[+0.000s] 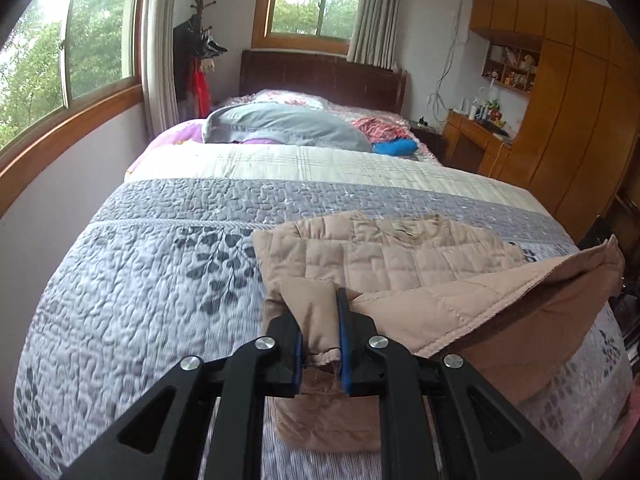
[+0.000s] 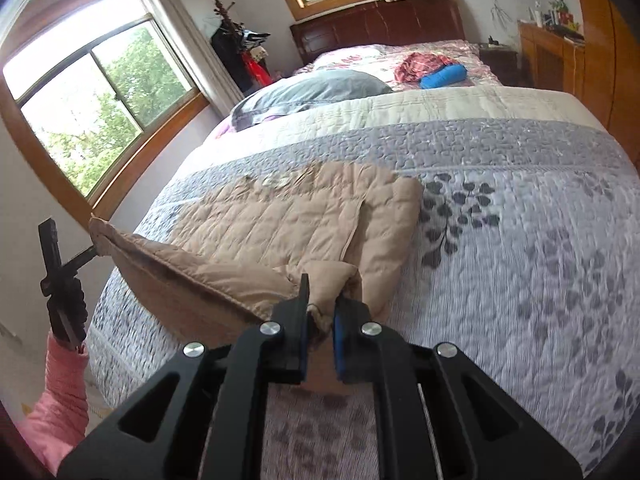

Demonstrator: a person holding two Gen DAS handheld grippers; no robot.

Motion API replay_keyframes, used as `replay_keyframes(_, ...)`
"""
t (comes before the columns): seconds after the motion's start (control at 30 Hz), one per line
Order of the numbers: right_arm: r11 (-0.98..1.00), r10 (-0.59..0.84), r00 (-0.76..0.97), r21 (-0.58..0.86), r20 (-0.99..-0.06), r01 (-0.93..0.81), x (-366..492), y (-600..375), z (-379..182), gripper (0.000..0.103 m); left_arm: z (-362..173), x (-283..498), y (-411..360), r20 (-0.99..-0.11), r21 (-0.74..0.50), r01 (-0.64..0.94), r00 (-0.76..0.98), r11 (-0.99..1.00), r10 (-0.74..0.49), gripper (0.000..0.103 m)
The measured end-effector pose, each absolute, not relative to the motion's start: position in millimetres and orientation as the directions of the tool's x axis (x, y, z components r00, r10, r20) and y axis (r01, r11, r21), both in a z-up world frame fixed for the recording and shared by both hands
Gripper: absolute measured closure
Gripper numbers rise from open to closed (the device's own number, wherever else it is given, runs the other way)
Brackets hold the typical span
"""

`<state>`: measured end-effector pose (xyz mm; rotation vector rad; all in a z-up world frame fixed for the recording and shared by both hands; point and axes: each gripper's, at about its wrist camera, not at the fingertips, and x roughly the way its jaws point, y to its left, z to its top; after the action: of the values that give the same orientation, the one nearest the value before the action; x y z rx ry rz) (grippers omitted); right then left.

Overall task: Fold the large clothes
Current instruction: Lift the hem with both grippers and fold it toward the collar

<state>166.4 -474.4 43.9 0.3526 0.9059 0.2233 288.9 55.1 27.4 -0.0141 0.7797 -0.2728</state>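
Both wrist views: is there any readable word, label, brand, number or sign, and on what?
None can be read.
Pink bedsheet: dark pink marks, perhaps lettering, too blurred to read.
Shelf items: too small to read.
Tan quilted jacket, held by left gripper and right gripper: no text visible.

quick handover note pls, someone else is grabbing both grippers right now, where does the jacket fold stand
Left gripper: shut on the near hem of the tan quilted jacket, at its left corner.
Right gripper: shut on the same hem at the other corner.
Jacket: lying on the grey leaf-print bedspread at the foot of the bed, collar end flat and pointing to the headboard, near edge lifted off the bed between the two grippers.
Done: the sides look already folded in and both corners gripped.
Left: probably carry the lifted hem forward over the collar end, lay it down, release, smooth.
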Motion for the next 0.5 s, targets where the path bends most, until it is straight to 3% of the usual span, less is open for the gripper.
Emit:
replay_keyframes(0.27, 0.897, 0.337, 0.528, 0.436, -0.78, 0.071, 268, -498, 8, 0.095, -18, 403, 42, -0.781, -0.141, 0.142, 0.593, 0.98, -0.198, 0.089)
replay_keyframes(0.5, 0.884, 0.338, 0.459, 0.445, -0.821, 0.144, 323, -509, -31, 0.095, -60, 453, 31, -0.833, -0.131, 0.11, 0.527, 0.985, -0.17, 0.089)
